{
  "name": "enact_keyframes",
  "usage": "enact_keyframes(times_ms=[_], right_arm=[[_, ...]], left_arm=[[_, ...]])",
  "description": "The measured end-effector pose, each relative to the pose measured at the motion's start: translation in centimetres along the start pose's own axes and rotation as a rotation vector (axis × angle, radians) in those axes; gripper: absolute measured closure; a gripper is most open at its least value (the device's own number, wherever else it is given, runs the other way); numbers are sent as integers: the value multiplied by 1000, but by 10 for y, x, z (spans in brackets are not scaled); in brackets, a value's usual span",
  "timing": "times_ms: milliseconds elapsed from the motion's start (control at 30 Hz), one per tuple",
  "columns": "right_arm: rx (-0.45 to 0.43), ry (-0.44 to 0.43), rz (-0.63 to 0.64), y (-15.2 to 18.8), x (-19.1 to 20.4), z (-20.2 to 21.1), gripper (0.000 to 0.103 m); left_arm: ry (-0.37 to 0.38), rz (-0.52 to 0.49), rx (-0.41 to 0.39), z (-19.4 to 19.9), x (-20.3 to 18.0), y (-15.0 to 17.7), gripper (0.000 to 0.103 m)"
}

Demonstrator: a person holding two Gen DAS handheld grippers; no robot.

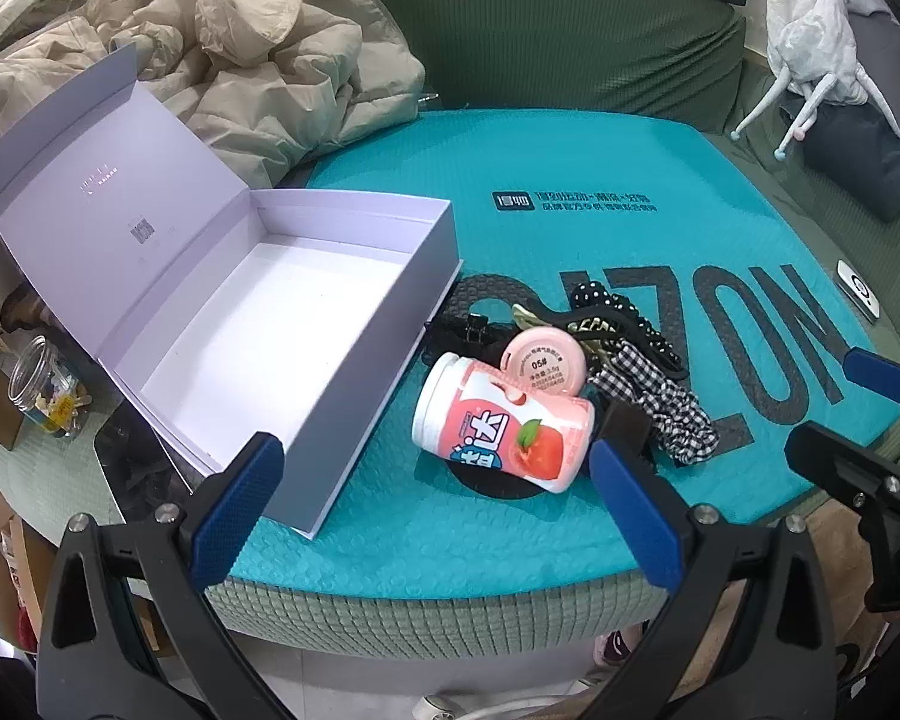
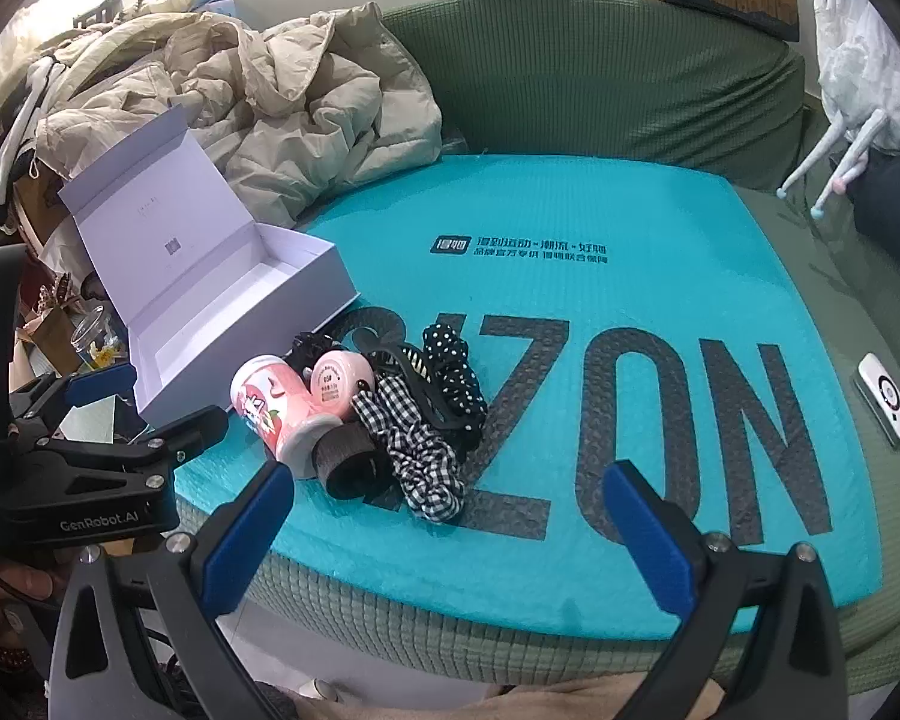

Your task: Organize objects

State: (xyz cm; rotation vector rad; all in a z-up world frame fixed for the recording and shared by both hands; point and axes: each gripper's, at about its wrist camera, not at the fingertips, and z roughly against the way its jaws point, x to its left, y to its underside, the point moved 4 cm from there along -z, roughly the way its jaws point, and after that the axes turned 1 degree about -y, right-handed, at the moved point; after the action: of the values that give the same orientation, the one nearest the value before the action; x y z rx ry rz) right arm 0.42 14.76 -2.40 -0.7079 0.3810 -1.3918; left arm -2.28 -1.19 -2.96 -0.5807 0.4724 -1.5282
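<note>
An open, empty lavender box [image 1: 282, 324] lies on the teal mat [image 1: 570, 180], lid up; it also shows in the right wrist view [image 2: 222, 300]. Right of it is a pile: a pink peach-print bottle [image 1: 501, 429] on its side, a round pink compact [image 1: 546, 363], a checked scrunchie [image 1: 660, 402], a polka-dot scrunchie [image 1: 624, 312], a black clip [image 1: 474, 324] and a dark roll [image 2: 348, 462]. My left gripper [image 1: 438, 492] is open, just before the bottle. My right gripper [image 2: 450, 516] is open, before the checked scrunchie [image 2: 420, 450].
A beige jacket [image 1: 210, 60] is heaped behind the box on the green sofa [image 1: 570, 30]. A white remote [image 2: 885, 396] lies right of the mat. A glass jar [image 1: 42, 384] stands left of the box. A white soft toy [image 1: 822, 42] sits at far right.
</note>
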Motion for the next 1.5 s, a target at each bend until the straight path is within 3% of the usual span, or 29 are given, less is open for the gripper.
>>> enact_keyframes(times_ms=[533, 1300, 1500], right_arm=[[65, -7, -16, 13, 0, -26, 0], [154, -32, -25, 25, -1, -63, 0], [161, -40, -16, 25, -4, -72, 5]], left_arm=[[18, -9, 54, -25, 1, 10, 1], [119, -38, 99, -55, -11, 17, 1], [131, -48, 99, -62, -14, 14, 1]])
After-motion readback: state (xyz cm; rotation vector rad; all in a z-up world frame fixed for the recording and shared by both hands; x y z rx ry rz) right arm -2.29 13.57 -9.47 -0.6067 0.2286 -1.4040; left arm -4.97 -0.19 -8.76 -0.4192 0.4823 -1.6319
